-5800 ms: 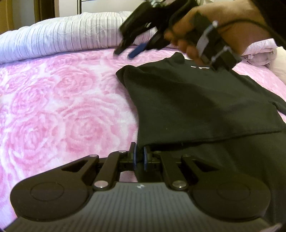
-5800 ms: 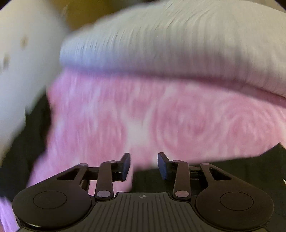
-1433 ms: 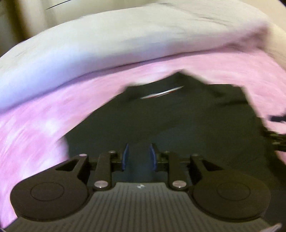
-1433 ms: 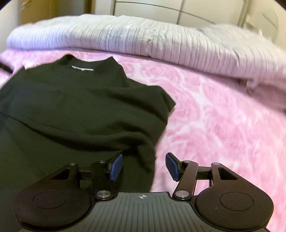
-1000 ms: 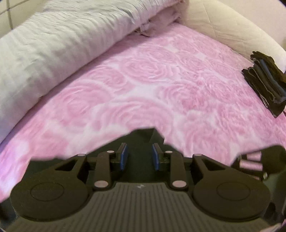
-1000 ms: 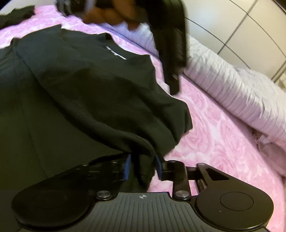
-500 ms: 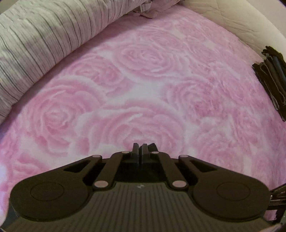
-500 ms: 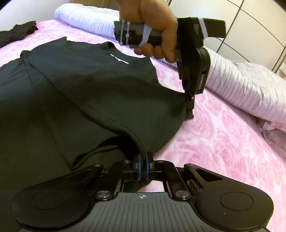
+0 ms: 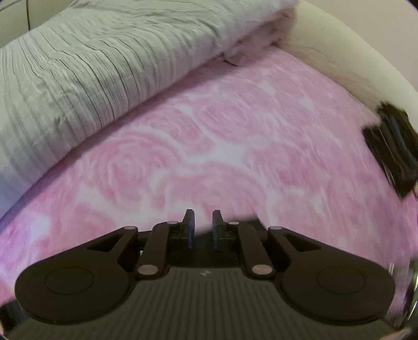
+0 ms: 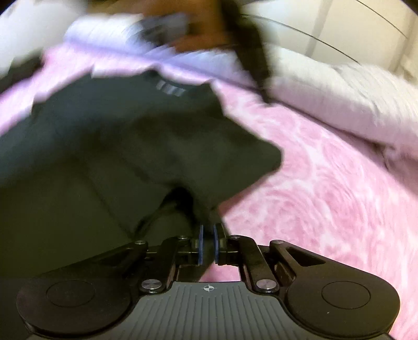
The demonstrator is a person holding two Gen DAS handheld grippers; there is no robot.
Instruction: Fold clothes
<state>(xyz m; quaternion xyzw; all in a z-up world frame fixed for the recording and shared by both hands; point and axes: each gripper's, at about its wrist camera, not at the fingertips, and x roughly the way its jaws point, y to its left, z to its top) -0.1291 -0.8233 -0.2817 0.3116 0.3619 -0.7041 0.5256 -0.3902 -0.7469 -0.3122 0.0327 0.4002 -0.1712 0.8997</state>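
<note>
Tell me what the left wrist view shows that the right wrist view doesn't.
Only the left wrist view: a folded dark pile at the bed's far right edge, and the left gripper, its jaws opening with nothing between them. Only the right wrist view: the black shirt spread out, with the right gripper pinching its edge, jaws opening slightly, and a blurred hand above. Both: the pink rose bedspread and the striped white duvet.

A bed (image 9: 235,146) covered in a pink rose-patterned spread is carrying everything. A black shirt (image 10: 109,136) is lying spread across it, with a striped pale duvet (image 9: 86,60) bunching along its far edge. A small stack of dark folded clothes (image 9: 392,146) is sitting near the side.
</note>
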